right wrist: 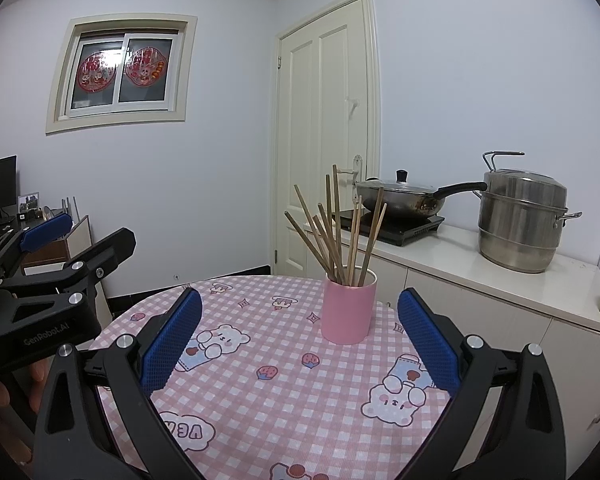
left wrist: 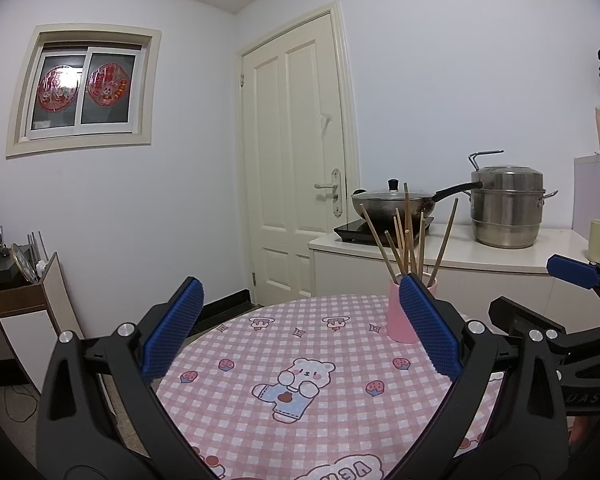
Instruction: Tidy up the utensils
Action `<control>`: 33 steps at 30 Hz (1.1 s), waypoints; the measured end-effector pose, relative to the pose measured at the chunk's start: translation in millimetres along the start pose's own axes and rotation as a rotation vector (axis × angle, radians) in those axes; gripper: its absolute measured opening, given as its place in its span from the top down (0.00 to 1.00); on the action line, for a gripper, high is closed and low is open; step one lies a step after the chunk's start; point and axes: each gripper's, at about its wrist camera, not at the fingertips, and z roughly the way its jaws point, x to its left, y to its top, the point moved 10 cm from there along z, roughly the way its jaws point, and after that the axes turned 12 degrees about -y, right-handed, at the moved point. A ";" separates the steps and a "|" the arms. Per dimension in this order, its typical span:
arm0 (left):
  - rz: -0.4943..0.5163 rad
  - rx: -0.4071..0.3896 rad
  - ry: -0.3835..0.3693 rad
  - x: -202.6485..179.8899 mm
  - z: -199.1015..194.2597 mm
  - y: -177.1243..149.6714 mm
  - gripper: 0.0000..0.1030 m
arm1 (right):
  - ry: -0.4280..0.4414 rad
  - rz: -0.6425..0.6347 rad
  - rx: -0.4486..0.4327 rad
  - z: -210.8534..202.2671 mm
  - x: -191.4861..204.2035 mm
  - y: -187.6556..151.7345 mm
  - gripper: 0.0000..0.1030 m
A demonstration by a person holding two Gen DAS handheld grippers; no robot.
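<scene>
Tools spread, cup just ahead

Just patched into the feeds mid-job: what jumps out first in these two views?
The pink cup bristling with wooden chopsticks stands upright toward the far side of the round table with its pink checked bear cloth. Both grippers hang open and empty above the near edge, the left gripper and right gripper. Behind, a lidded wok and steel steamer pot sit on the counter.

Each hand-held gripper: black plastic frame w/ silver screws, blue textured pads, white "GenRobot.AI" lettering.
</scene>
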 end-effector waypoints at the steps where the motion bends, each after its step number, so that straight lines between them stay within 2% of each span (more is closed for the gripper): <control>1: -0.001 0.000 0.000 0.1 -0.2 -0.1 0.06 | -0.001 0.000 0.000 0.4 0.4 0.1 0.08; 33: -0.004 0.013 0.000 0.5 0.9 -3.5 0.06 | 0.003 -0.002 0.018 5.8 0.7 -7.4 0.08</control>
